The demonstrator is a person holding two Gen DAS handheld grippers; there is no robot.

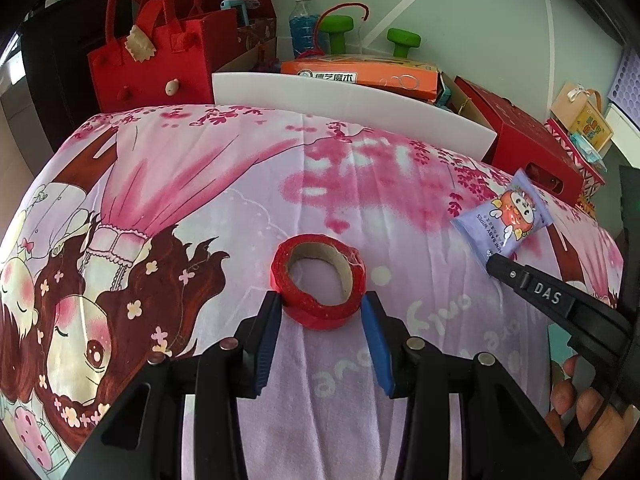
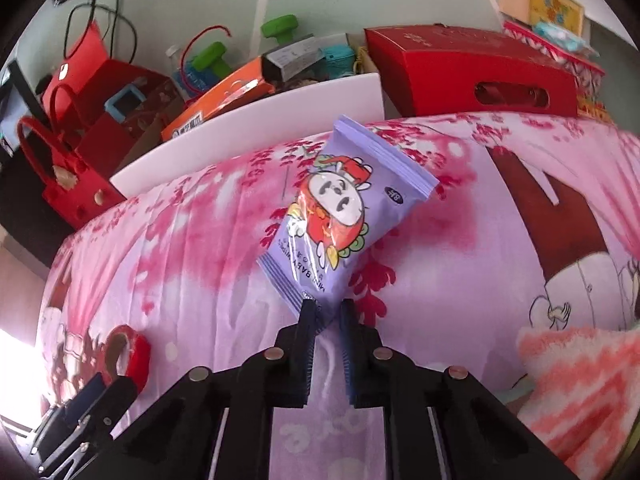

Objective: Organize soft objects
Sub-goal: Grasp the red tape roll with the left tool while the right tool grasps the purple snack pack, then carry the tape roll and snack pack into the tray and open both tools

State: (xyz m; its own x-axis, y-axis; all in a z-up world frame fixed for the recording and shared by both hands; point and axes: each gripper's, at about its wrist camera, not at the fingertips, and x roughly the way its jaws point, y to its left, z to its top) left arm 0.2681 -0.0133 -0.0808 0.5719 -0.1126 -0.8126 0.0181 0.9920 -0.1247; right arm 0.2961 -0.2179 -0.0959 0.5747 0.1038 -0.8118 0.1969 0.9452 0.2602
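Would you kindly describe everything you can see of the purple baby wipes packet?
The baby wipes packet is a small lilac plastic pouch with crimped, ribbed end seals and a red-and-white cartoon character printed above the words MINI BABY WIPES. It looks soft and slightly puffed. It slants across the pink and purple cartoon bedsheet, its far end raised. The right gripper has its blue pads closed on its near sealed corner; nothing else touches it.

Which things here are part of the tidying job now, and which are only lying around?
In the job:
- wipes packet, pinched at its lower corner by the right gripper
- red tape roll, between the fingers of the left gripper

Lying about:
- red felt bag
- orange box
- green dumbbell
- blue bottle
- fluffy pink cloth
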